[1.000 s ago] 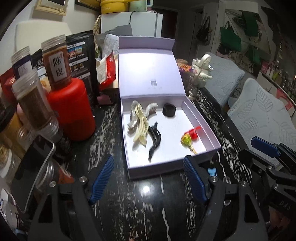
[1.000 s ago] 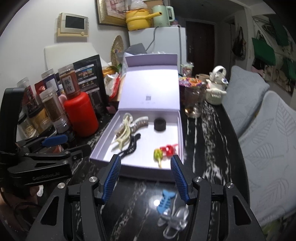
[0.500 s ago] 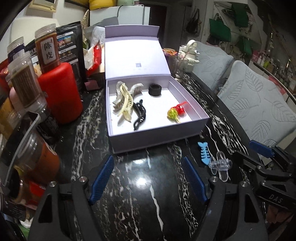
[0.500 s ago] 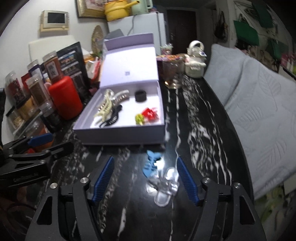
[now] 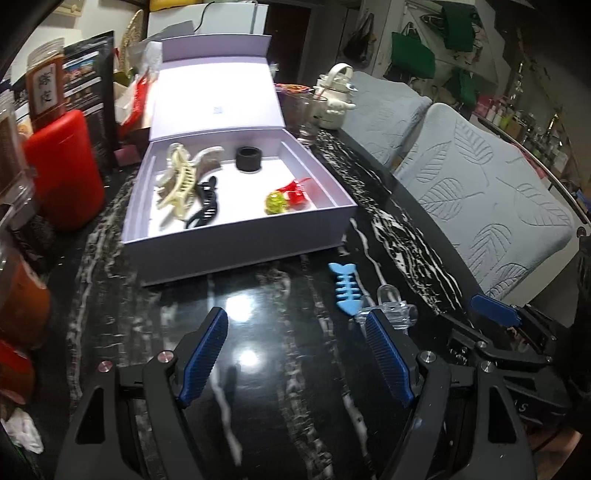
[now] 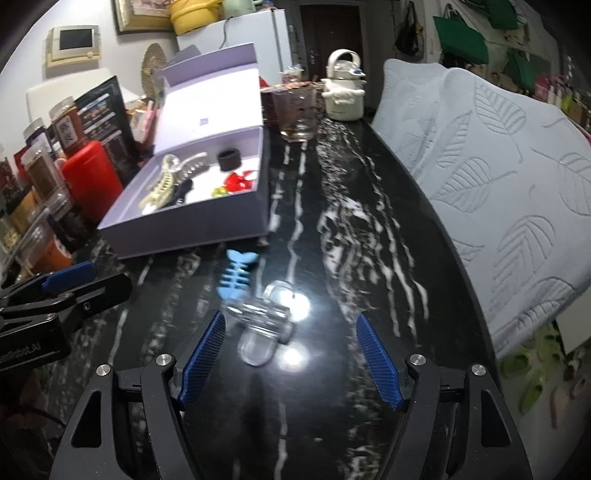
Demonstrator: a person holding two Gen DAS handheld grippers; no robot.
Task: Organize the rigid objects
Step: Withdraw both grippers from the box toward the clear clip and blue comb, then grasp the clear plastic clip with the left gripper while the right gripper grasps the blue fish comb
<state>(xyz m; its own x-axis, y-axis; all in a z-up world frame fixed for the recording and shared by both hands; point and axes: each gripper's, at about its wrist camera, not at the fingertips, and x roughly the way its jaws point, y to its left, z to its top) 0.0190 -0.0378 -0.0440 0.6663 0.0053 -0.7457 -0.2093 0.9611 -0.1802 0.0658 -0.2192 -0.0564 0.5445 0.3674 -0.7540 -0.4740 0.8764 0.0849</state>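
Tabletop (image 6: 332, 192): glossy black stone-look, white veining, strong glare. Box (image 5: 236, 243): matt lilac card. Fish clip (image 6: 234, 277): matt blue plastic; clear clip (image 6: 264, 325): see-through glossy plastic. Finger pads (image 6: 201, 363): ribbed blue, rubbery. Chair covers (image 6: 509, 177): quilted grey cloth. Red canister (image 5: 61, 173): smooth plastic.

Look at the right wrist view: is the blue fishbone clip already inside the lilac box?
No: the blue fishbone clip lies on the black marble table, outside the lilac box, beside a clear clip.

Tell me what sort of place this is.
Probably a lived-in home, a kitchen or dining corner: spice jars crowd a black marble counter, a white fridge stands behind, and padded chair backs line one side.
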